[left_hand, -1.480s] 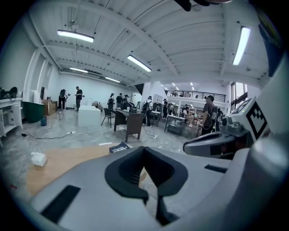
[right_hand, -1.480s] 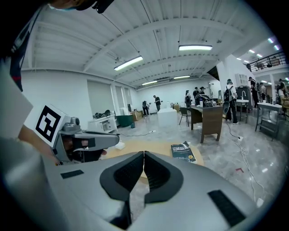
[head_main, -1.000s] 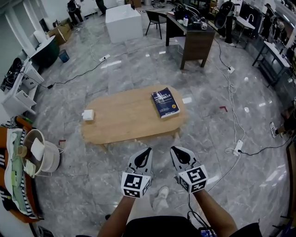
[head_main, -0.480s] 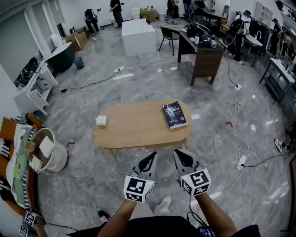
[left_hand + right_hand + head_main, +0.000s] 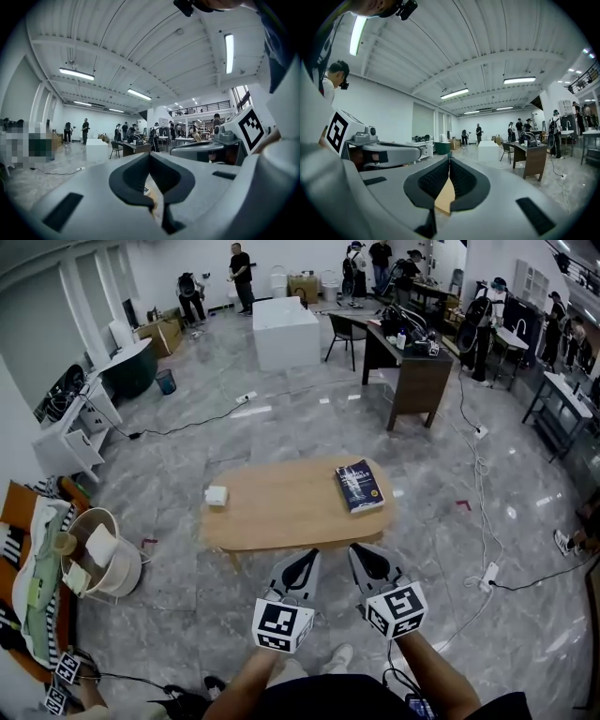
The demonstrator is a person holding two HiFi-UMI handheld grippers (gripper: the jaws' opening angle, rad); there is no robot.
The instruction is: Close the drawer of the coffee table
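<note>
The oval wooden coffee table [image 5: 281,514] stands on the marble floor just beyond my two grippers. On its top lie a dark blue book [image 5: 359,487] at the right end and a small white box [image 5: 217,495] at the left end. No drawer shows from this side. My left gripper [image 5: 308,557] and right gripper [image 5: 357,551] hang side by side in the air short of the table's near edge, both shut and holding nothing. In the right gripper view a sliver of the table top [image 5: 444,199] shows below the closed jaws of the right gripper [image 5: 449,161]. The left gripper [image 5: 150,157] points level into the room.
A white bucket [image 5: 105,579] with rags stands at the left beside a striped cloth. A dark desk [image 5: 417,371], a chair and a white block [image 5: 286,332] lie beyond the table. Cables and a power strip [image 5: 487,573] run along the floor at the right. Several people stand at the back.
The table now looks smaller and more of the room's far end shows, as the head view has drawn back and lifted. Both grippers stay shut, side by side.
</note>
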